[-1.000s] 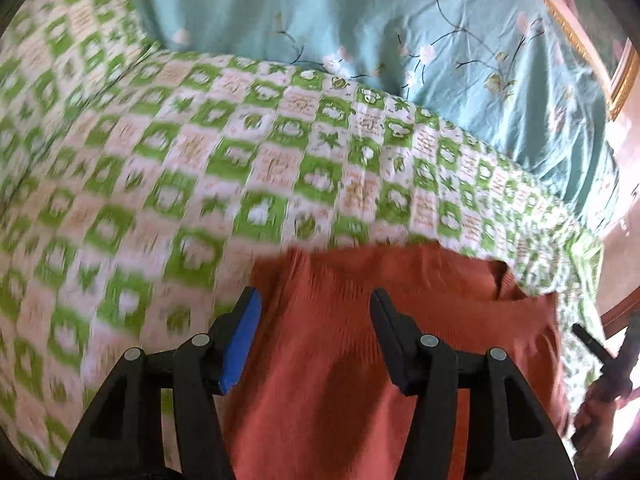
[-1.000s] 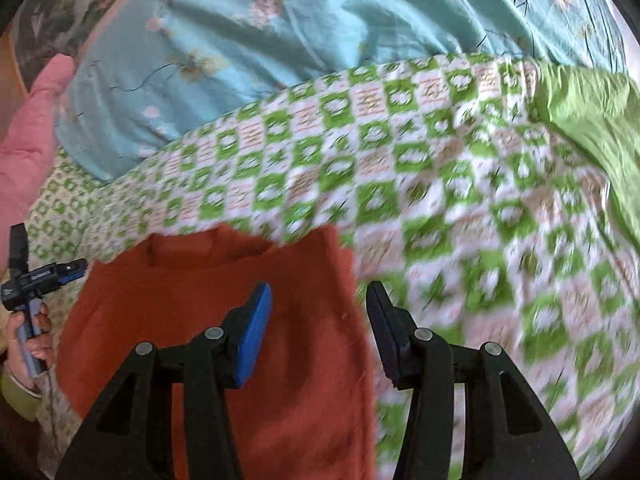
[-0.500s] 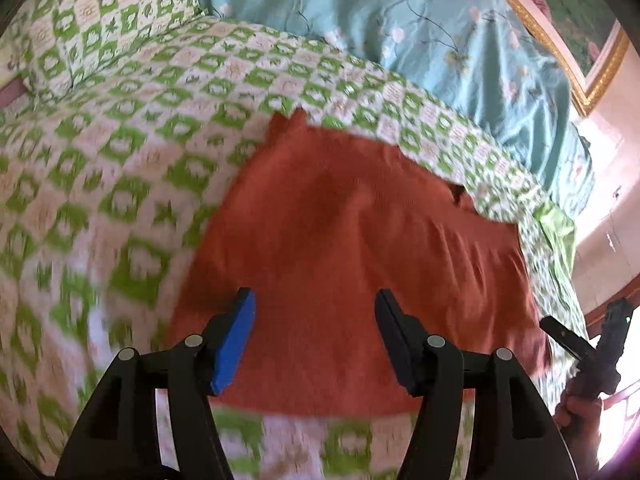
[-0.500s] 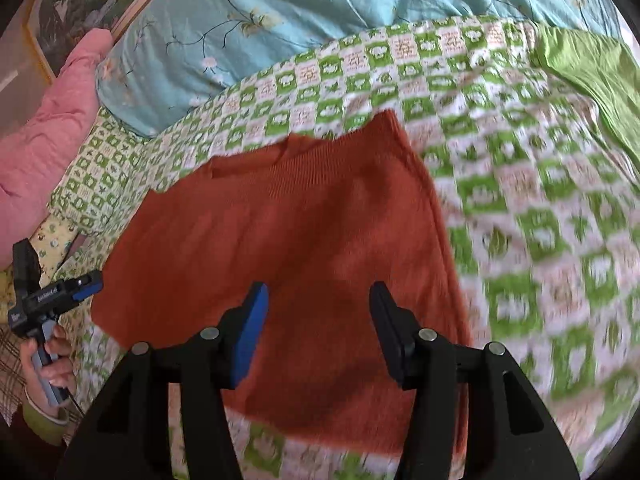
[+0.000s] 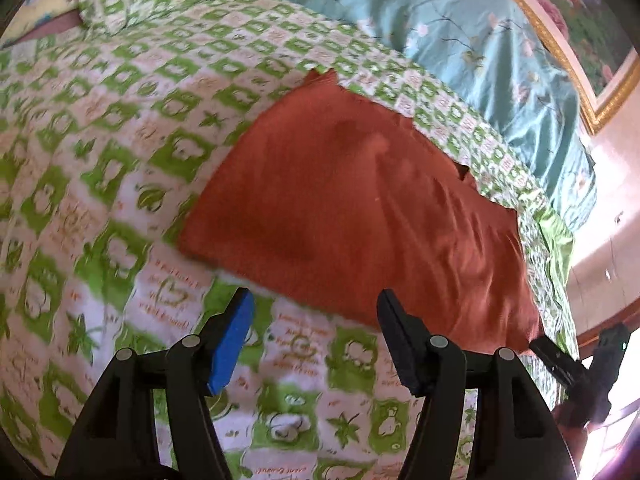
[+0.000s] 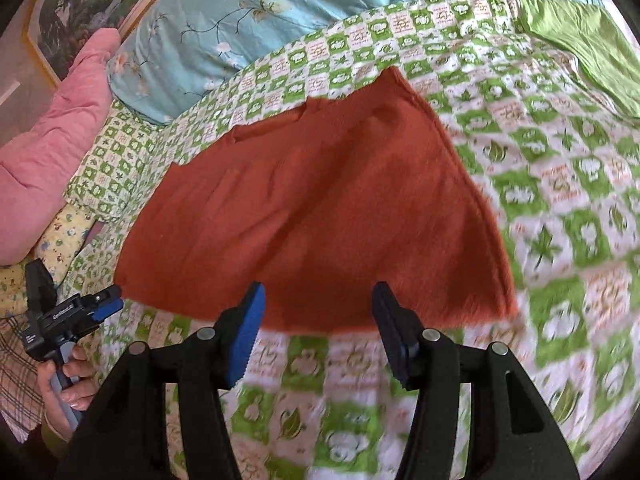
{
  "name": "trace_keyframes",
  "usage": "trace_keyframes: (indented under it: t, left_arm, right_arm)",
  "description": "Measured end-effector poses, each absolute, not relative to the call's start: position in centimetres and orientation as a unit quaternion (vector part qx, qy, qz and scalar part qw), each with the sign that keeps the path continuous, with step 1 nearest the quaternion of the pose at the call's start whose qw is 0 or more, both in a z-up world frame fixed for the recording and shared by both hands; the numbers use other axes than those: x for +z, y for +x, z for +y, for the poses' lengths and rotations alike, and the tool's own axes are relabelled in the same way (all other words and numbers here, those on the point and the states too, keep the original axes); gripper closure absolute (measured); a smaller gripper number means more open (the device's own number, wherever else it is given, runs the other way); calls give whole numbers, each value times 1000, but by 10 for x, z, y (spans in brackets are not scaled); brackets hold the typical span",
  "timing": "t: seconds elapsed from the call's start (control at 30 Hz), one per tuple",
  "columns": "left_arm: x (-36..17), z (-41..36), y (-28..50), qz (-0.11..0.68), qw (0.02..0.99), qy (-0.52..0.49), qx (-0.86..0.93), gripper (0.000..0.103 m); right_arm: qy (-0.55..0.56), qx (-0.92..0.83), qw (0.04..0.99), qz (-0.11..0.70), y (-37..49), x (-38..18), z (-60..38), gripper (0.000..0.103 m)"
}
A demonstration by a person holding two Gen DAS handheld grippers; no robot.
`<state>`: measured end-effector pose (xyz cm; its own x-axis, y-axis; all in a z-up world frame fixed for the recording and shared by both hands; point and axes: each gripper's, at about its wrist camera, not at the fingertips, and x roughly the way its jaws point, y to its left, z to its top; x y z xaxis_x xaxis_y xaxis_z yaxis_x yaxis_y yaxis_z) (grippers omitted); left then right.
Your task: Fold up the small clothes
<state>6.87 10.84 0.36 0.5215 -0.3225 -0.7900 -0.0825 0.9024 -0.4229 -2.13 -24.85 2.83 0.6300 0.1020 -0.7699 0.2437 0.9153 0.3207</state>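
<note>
**Both grippers pulled back from the spread garment**

A second ago both grippers hung over the rust-red garment (image 5: 360,216), its cloth filling the space between their fingers. Now each has drawn back toward the near side of the bed, and the garment's near hem lies just ahead of the fingertips. The left gripper (image 5: 316,336) is released, jaws wide apart, holding nothing. The right gripper (image 6: 318,330) is likewise spread and empty.

The garment lies flat on the green-checked quilt (image 5: 100,128), touching neither gripper, well short of the blue floral bedding (image 6: 248,16) behind it. By my reading, laying-out is finished and folding has not begun.

Its neckline notch sits on the far edge, toward the blue bedding, so the top points away from the person and the hem toward them. Its long axis seems to run side to side across the quilt, though the fisheye warps it.
</note>
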Motion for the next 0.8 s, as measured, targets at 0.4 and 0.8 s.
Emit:
trace_keyframes:
  t: [0.4,0.8]
  left_arm:
    - [-13,130,78,487,824,-285,-48,32]
    - [-20,132,121,461,831,-311,-8,25]
  right_arm:
    - [198,-29,879,433,-30,27,-232,45]
    - [197,-10,881,430,-16,31,-227,45]
